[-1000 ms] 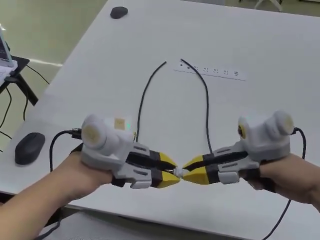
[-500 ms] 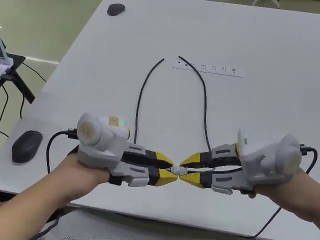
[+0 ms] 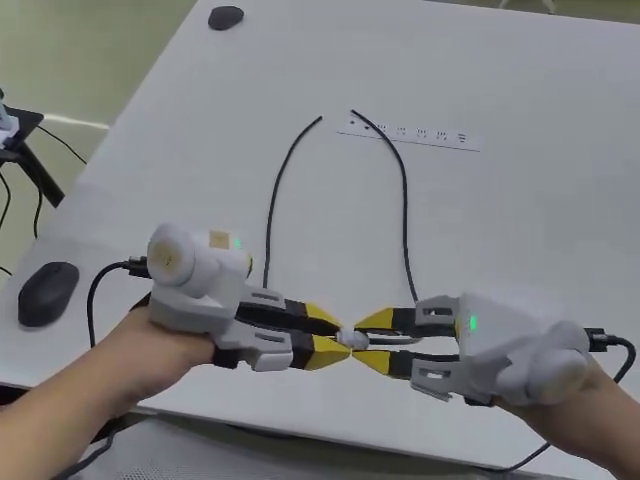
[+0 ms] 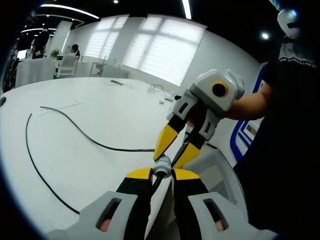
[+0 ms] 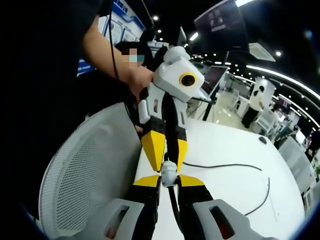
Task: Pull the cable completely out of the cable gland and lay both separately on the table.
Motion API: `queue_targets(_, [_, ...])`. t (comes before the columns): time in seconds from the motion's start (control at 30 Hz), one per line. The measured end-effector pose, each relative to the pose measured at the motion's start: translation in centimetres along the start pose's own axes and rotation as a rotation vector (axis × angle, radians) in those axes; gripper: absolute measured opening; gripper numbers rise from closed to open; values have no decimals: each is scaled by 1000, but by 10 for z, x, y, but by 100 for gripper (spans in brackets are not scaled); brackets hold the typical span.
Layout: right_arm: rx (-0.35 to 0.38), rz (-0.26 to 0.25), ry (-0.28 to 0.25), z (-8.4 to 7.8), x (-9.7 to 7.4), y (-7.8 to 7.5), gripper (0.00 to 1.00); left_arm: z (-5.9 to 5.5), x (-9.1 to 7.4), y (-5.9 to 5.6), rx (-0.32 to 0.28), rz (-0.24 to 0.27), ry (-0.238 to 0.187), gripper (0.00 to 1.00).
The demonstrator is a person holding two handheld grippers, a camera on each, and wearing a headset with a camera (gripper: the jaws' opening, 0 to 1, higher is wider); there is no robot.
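Meeting tip to tip over the white table (image 3: 520,90), fingers of the left gripper (image 3: 340,338) pinch the small pale plastic cable gland (image 4: 161,166), while the right gripper (image 3: 361,342) seems clamped on the thin black cable (image 3: 270,210) just beside it (opposed grips, presumably for pulling apart). The gland's axis runs from fingertip to fingertip.

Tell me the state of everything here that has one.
left gripper: shut on the cable gland.
right gripper: jaws around the gland's other end, grip unclear.
cable gland: held between the two grippers, cable through it.
cable: not pulled out; both ends lie on the table.
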State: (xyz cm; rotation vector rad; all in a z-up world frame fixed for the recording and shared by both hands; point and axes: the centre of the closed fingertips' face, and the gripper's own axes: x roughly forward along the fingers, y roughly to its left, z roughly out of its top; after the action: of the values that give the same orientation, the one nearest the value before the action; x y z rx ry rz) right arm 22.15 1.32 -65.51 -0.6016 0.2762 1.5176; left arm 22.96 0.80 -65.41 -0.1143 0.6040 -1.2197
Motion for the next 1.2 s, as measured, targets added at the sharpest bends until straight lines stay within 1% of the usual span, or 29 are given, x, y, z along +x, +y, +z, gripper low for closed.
queue_targets(0.1, [44,11,4,-1,-1,0,9,-1,1,-1,6,-2,5,15])
queue_targets(0.13, [59,7,4,-1,-2,-1,9,0,2,-1,11,0,2,15])
queue_targets(0.2, [109,4,-4,0,-3,-1,9,1,3,-2,15,-2,0,15])
queue_targets(0.27, [109,-4,-7,0,-5,-2,10,3,3,-3,23,-1,-4,15])
queue_targets(0.3, [138,-4,-3,-1,-6,-2,11,5,3,-3,28,0,-11,15])
queue_targets(0.33, [145,-4,-4,-1,-6,-2,14,6,3,-3,32,2,-12,15])
queue_targets(0.37, [148,-7,-3,-1,-8,-2,15,7,2,-3,41,4,-13,15])
queue_targets(0.43, [183,-5,3,-2,-10,-2,16,8,2,-2,58,10,-12,15])
queue_targets(0.47, [193,-12,3,-3,-12,-4,17,8,1,-2,67,12,-10,15])
queue_targets(0.5, [207,-18,3,-4,-13,-5,18,10,1,-2,86,18,-9,15])
queue_targets(0.53, [271,-29,-6,-3,-15,-6,18,10,0,-2,99,21,-11,15])
queue_targets(0.57, [289,-32,-13,-2,-16,-7,17,11,-1,-2,114,23,-15,15])
queue_targets(0.6, [325,-49,-36,0,-18,-11,17,12,-2,-2,120,24,-17,15])
queue_targets(0.63, [319,-64,-44,0,-20,-14,17,12,-2,-1,127,27,-19,15])
queue_targets(0.7, [312,-88,-26,-2,-22,-16,17,12,-3,-1,142,30,-17,15])
queue_targets(0.77, [310,-121,6,-8,-23,-18,16,14,-4,-1,149,34,-16,15])
queue_targets(0.8, [303,-150,39,-13,-24,-21,13,15,-4,-1,154,38,-18,15])
queue_targets(0.83, [305,-157,45,-14,-24,-20,12,15,-4,0,153,41,-19,15])
queue_targets(0.87, [296,-175,52,-15,-24,-21,12,16,-4,1,161,43,-17,15])
queue_targets(0.93, [295,-184,48,-13,-24,-21,12,18,-5,2,169,50,-16,15])
queue_targets(0.97, [289,-203,47,-11,-24,-22,12,19,-5,3,174,55,-18,15])
queue_targets(1.0, [276,-223,57,-12,-25,-24,11,20,-5,3,179,56,-19,15])
queue_targets(1.03, [245,-248,75,-12,-26,-27,10,21,-5,4,183,57,-19,15])
queue_targets(1.07, [238,-251,79,-11,-25,-26,10,22,-5,4,188,58,-19,15])
queue_targets(1.1, [217,-278,98,-12,-25,-29,9,22,-4,3,189,57,-21,15])
queue_targets(1.13, [207,-290,105,-12,-26,-31,7,23,-4,3,189,55,-19,15])
queue_targets(1.17, [206,-280,103,-10,-23,-27,6,23,-4,5,200,63,-18,15])
queue_targets(1.2, [197,-278,101,-9,-22,-26,5,24,-4,4,193,58,-19,15])
